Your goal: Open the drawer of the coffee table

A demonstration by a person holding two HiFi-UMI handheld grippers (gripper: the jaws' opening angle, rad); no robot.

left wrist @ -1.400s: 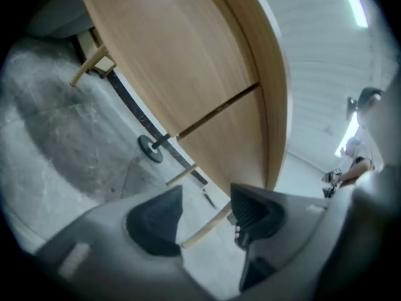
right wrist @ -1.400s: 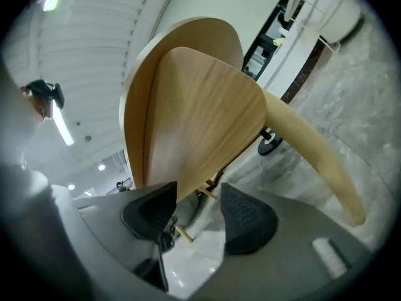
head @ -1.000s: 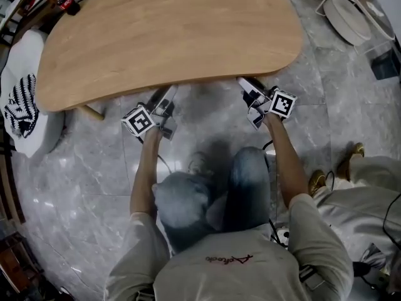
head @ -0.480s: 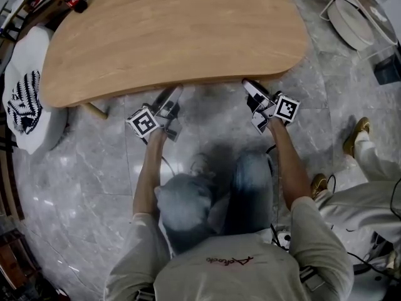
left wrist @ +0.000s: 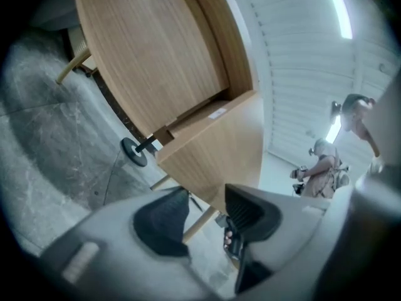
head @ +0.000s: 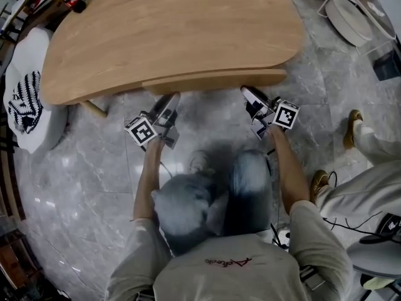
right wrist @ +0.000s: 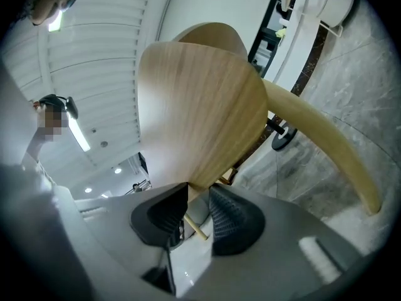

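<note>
Wood drawer [head: 213, 80] part-out under bench [head: 169, 36] front. Pull step underway. L hand-held gripper [head: 171, 98] jaws apart, just been closing at drawer edge; R hand-held gripper [head: 246, 93] closing too, nipping lower edge. Next: even, level pull back.

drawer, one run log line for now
drawer: partly out | left gripper: fingers just closing, drawer edge between, not clamped | right gripper: fingers just closing, pressing on drawer edge
</note>
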